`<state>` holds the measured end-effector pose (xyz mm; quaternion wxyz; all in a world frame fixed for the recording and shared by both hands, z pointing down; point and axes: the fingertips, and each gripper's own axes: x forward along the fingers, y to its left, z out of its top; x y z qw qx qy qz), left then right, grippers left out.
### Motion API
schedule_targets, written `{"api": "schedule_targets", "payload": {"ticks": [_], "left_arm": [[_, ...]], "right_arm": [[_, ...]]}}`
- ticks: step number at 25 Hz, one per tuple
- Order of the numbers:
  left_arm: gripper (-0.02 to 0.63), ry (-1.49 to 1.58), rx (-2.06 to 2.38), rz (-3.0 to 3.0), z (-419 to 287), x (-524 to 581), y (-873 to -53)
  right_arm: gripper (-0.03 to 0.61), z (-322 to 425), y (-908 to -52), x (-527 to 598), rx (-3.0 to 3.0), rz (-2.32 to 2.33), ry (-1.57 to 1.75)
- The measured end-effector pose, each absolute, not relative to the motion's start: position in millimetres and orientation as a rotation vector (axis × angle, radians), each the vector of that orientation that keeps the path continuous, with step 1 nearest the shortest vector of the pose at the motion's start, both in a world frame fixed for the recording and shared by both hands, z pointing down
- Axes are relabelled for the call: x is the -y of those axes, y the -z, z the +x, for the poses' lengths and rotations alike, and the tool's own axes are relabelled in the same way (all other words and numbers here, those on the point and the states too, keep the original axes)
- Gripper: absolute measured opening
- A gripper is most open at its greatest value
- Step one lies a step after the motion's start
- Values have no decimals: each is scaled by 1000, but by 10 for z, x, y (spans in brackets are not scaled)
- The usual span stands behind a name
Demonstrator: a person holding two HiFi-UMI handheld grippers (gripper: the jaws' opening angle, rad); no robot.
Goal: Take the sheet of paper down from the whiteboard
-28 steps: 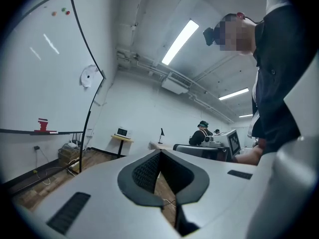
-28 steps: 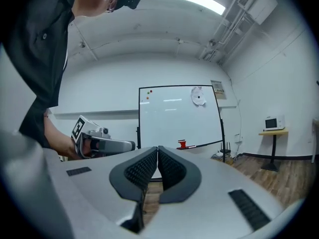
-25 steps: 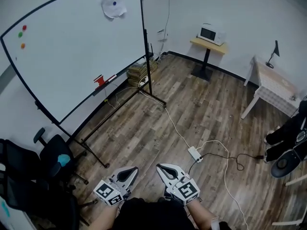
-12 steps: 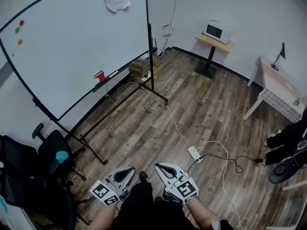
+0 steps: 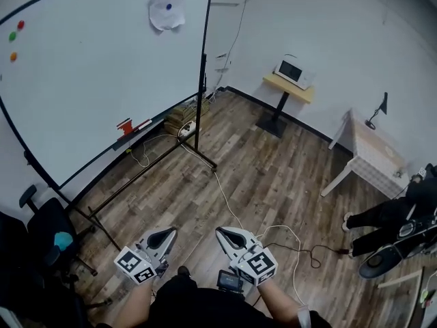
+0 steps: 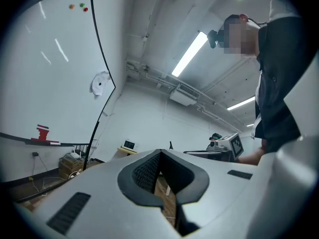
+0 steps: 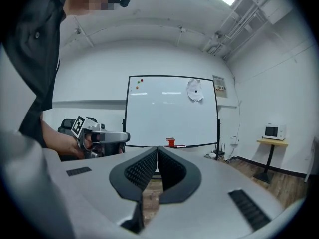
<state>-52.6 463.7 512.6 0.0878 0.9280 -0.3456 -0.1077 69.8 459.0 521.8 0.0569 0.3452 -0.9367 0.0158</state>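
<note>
gleaming white across the whiteboard [image 5: 95,80] inside a thin black frame, with red, green and orange magnets [image 5: 12,37] dotting one corner. showing white on the sheet of paper [image 5: 166,14] too, under a blue dot. running brown wood-grain planks over the floor [image 5: 273,169]. wearing pale grey on the left gripper [image 5: 167,233] and right gripper [image 5: 224,233], each carrying black-and-white square markers.

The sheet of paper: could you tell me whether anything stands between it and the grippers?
Nothing visible does: only open floor lies between the left gripper, the right gripper and the whiteboard holding the sheet of paper.
</note>
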Motion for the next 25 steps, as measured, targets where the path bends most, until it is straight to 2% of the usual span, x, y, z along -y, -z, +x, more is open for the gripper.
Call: {"api": "schedule_targets", "payload": {"ticks": [13, 25], "left_arm": [[11, 296, 956, 2738, -1172, -3327, -5104], [11, 231, 949, 2736, -1161, -2502, -5269]], "right_arm": [[20, 11, -5042, -3315, 2835, 1134, -37], [20, -87, -5290, -2548, 2848, 1064, -93]]}}
